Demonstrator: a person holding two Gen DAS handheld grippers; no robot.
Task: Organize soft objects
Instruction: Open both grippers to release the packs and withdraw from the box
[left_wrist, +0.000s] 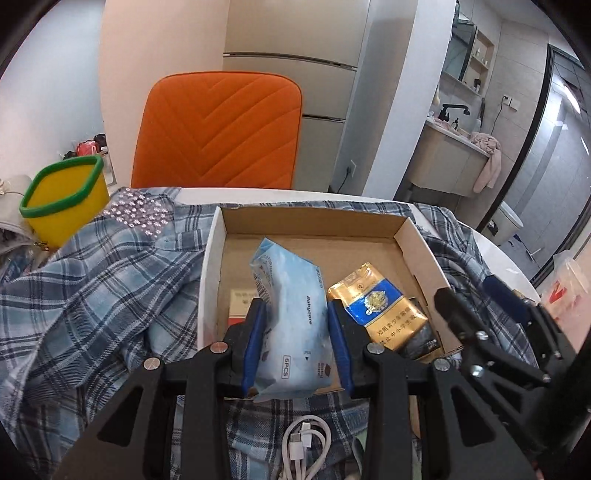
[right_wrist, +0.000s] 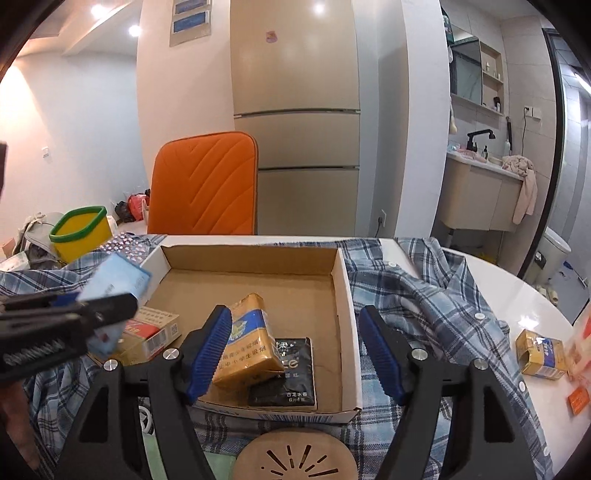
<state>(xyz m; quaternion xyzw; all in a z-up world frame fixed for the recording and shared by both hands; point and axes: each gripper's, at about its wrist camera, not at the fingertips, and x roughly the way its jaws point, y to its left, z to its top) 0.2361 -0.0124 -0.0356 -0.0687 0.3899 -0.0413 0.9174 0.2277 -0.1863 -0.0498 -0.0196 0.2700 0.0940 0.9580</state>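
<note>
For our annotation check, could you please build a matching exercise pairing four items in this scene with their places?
Things:
1. blue wipes pack
2. gold-and-blue pack
3. yellow bin
4. wooden disc

Places:
A. in front of the box's near wall
B. far left, beyond the plaid shirt
C. clamped in the left gripper
D. inside the cardboard box, leaning on a black pack

Pairs: 1-C, 2-D, 3-B, 4-A

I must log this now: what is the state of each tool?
Left tool: closed on the light blue wipes pack.
Right tool: open, holding nothing.
</note>
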